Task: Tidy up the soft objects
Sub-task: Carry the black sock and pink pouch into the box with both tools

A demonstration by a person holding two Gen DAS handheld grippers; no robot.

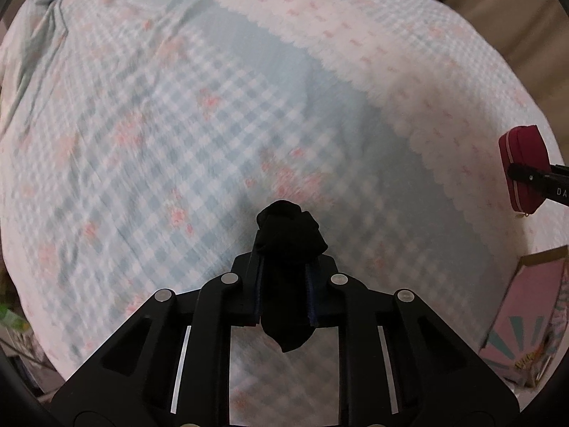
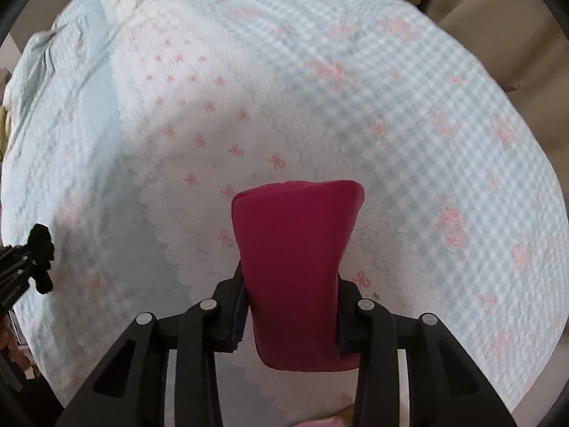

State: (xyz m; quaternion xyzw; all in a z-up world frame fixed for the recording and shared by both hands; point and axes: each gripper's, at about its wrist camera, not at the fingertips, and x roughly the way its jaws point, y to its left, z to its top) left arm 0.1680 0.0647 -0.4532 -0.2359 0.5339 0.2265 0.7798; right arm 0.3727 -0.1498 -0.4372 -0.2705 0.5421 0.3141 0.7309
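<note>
Left gripper (image 1: 284,267) pointing steeply down over a bed, fingers (image 1: 256,284) closed tight on a bunched black sock (image 1: 290,238). Sock pinched between both pads, one crumpled end bulging past the fingertips, the other end hanging out behind them toward the camera. Lifted clear of the bedspread (image 1: 177,124), a blue-and-white check cover with pink bows and a scalloped white band.

Right gripper (image 2: 290,306) likewise angled down, fingers (image 2: 237,313) closed partway on a dark red pouch (image 2: 295,256). Pouch standing nearly upright between the pads, wider top poking out beyond the fingertips, rounded bottom below them. Held above the white scalloped patch of the same cover (image 2: 426,106).

From the left view, red pouch (image 1: 522,167) near the right edge, gripped by the other tool, well apart from the sock. From the right view, black sock (image 2: 42,256) at the far left edge, held off the cover. Pink printed box (image 1: 530,313) at the lower right of the left view, beside the bed edge. Beige cushions (image 2: 498,28) beyond the far side.
</note>
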